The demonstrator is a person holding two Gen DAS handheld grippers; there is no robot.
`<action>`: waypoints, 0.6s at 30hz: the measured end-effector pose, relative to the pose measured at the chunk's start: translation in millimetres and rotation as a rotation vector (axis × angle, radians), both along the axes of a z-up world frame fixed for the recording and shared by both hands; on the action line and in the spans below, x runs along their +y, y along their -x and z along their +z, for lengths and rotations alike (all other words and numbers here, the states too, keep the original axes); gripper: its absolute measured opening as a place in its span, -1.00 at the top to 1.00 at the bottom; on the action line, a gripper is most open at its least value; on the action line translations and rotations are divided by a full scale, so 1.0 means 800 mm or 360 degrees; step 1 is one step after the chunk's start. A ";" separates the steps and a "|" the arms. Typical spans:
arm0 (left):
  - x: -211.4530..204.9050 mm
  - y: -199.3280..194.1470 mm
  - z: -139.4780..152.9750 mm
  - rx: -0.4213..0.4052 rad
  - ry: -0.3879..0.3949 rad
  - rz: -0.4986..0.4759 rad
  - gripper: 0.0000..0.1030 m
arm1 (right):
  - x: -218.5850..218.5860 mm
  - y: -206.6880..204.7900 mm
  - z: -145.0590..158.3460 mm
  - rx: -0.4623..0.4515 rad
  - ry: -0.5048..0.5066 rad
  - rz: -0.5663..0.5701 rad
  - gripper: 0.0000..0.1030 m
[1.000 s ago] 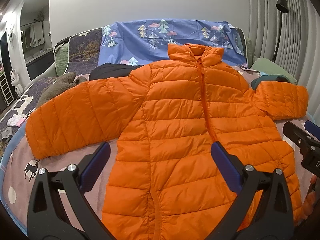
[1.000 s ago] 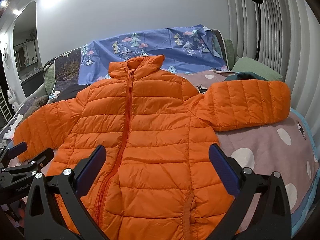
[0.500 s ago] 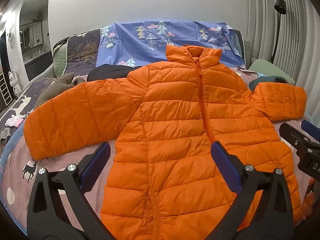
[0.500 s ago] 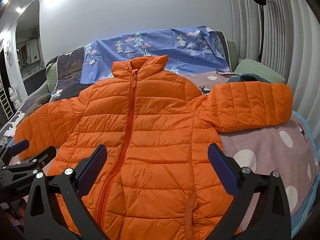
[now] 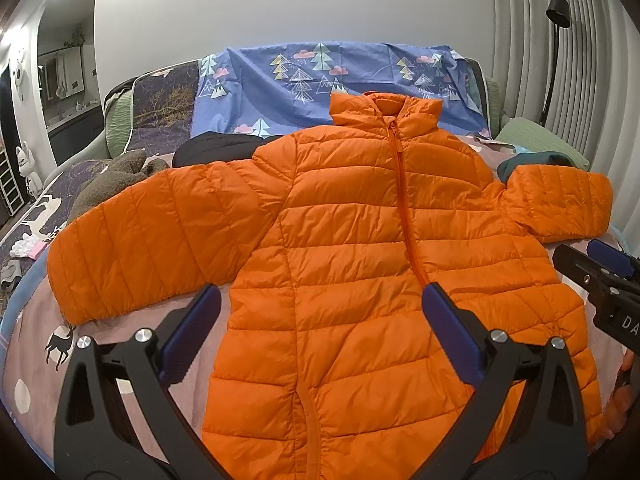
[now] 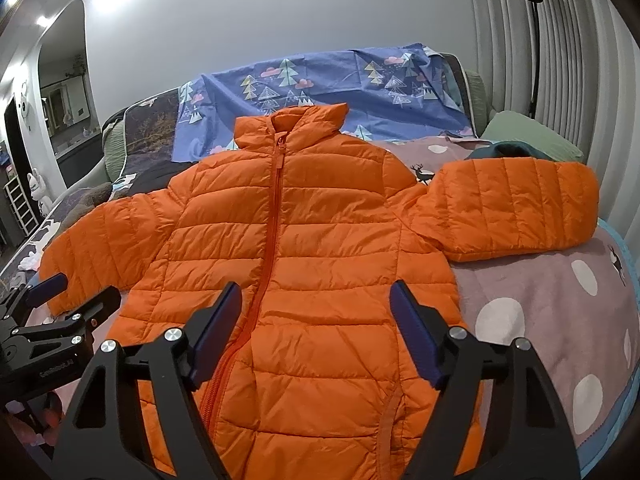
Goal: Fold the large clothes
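The orange puffer jacket (image 5: 352,264) is laid flat, front up and zipped, on the bed (image 6: 540,304) with both sleeves spread for folding, while the left tongs (image 5: 320,332) are held open above it and the right tongs (image 6: 316,336), empty, have just been closing.

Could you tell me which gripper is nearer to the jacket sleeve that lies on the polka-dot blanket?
Right. The right gripper, jaws just narrowing with nothing gripped, hovers over the jacket's body beside that sleeve. The left gripper hangs near the other sleeve, farther away.
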State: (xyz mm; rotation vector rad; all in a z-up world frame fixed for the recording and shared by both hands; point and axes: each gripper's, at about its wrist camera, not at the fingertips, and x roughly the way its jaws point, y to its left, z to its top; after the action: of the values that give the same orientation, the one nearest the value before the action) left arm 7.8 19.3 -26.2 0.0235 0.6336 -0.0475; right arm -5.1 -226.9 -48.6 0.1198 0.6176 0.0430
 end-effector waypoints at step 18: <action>-0.006 -0.013 0.002 0.0011 -0.0013 -0.0026 -0.96 | -0.003 -0.005 0.001 -0.0006 -0.0010 0.0007 -0.29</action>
State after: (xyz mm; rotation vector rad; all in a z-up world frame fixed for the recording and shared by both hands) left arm 18.4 14.2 -24.4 0.0364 0.6408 -0.0606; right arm -0.8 -229.1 -47.8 0.1245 0.6137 0.0495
